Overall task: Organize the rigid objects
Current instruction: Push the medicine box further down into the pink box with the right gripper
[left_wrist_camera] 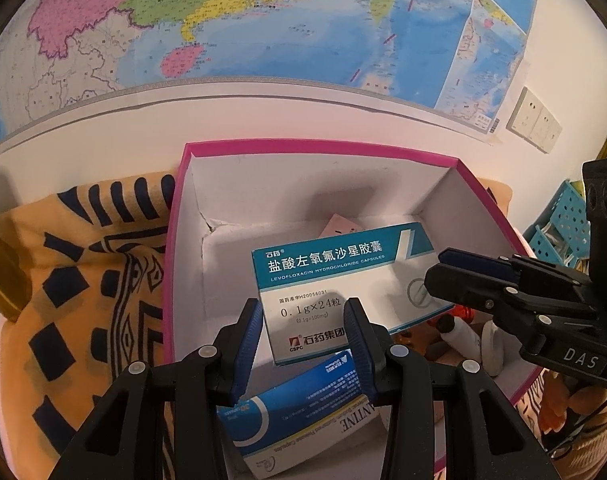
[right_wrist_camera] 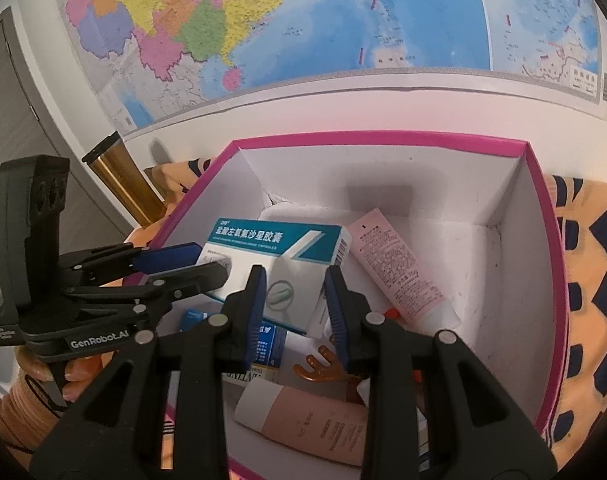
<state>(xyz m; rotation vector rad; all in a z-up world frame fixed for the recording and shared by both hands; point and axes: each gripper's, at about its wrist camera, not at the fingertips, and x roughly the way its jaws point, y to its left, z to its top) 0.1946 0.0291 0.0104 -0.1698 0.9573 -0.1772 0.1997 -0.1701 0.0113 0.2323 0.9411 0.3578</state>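
A pink-rimmed white box (left_wrist_camera: pixel 323 146) (right_wrist_camera: pixel 383 136) holds the items. On top lies a teal-and-white medicine carton (left_wrist_camera: pixel 327 264) (right_wrist_camera: pixel 271 240), tilted over a blue-and-white carton (left_wrist_camera: pixel 303 400) (right_wrist_camera: pixel 269 342). A pink tube (right_wrist_camera: pixel 395 264), a beige tube (right_wrist_camera: pixel 303 416), an orange pronged piece (right_wrist_camera: pixel 319 364) and a small white bottle (left_wrist_camera: pixel 461 336) lie beside them. My left gripper (left_wrist_camera: pixel 303 308) (right_wrist_camera: pixel 207 260) hovers open over the teal carton's near left corner. My right gripper (right_wrist_camera: pixel 295 276) (left_wrist_camera: pixel 439 268) hangs open above its right end. Neither pair of pads presses on anything.
The box rests on an orange cloth (left_wrist_camera: pixel 83 280) with dark blue patterns. A map covers the wall behind. A gold cylinder (right_wrist_camera: pixel 123 180) stands left of the box. To the right are a blue perforated basket (left_wrist_camera: pixel 563 224) and a wall socket (left_wrist_camera: pixel 535 120).
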